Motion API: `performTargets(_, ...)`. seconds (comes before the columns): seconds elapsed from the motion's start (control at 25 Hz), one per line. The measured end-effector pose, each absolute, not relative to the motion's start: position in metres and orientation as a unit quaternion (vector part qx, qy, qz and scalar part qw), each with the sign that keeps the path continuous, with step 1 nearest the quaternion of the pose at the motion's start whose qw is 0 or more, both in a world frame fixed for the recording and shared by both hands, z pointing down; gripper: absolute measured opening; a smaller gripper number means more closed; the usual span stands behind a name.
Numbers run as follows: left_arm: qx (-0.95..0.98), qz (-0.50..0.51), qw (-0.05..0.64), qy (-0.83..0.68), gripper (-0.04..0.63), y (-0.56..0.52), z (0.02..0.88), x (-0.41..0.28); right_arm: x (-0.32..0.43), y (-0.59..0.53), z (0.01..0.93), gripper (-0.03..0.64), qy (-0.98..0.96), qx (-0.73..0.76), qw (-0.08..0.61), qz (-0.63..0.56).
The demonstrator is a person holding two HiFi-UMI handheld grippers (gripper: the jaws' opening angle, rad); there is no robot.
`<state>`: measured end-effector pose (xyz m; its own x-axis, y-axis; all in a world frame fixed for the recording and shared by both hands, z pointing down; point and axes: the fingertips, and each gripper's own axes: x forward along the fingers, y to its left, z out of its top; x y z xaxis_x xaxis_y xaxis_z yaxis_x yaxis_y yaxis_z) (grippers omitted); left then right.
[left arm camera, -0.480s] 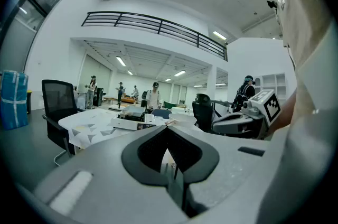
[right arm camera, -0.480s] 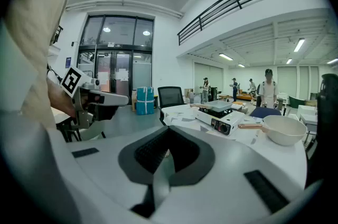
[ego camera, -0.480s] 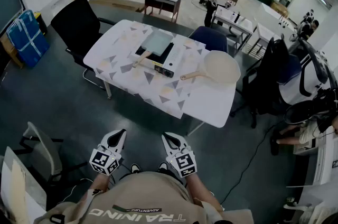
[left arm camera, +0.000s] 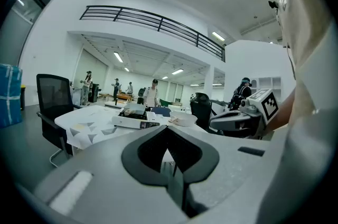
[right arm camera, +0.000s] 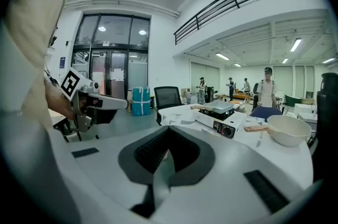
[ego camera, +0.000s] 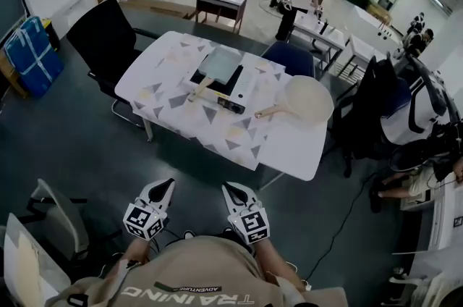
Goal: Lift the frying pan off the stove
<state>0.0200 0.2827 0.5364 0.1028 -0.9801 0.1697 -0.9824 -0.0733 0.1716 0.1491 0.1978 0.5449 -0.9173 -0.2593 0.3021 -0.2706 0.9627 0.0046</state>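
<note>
Near the worktop's point(ego camera: 289, 148) middle, toward its far edge, the square grey frying pan point(ego camera: 219, 61) sits on the white stove point(ego camera: 246, 87), its wooden handle pointing at the near-left edge; a cream pan point(ego camera: 309, 100) lies by the right end. The person's tan shirt point(ego camera: 192, 276) reads "TRAINING" and "ADVENTURE", upside down from above; each tool bears black-and-white square markers. The left tool point(ego camera: 166, 184) and right tool point(ego camera: 227, 187) hover over dark grey floor point(ego camera: 72, 139), well apart from the worktop, jaws together on nothing. A triangle-patterned cloth covers the worktop; a black chair point(ego camera: 98, 34) stands at its left end, and the open hall beyond has a railed balcony.
</note>
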Motion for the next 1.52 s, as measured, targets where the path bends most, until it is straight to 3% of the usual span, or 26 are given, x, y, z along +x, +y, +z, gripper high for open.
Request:
performTargets(0.52, 0.736, -0.018, 0.166, -0.656, -0.002, 0.258, 0.57, -0.027, 0.107, 0.199, 0.576, -0.005, -0.968, 0.153, 0.192, 0.046)
performTargets(1.16, 0.667, 0.007, 0.175, -0.724, -0.003, 0.169, 0.554, -0.114, 0.001, 0.06, 0.575, -0.005, -0.987, 0.071, 0.133, 0.047)
performTargets(1.52, 0.669, 0.027, 0.176, -0.722, -0.003, 0.125, 0.559, -0.14, -0.036, 0.021, 0.587, -0.005, -0.986, 0.062, 0.144, 0.064)
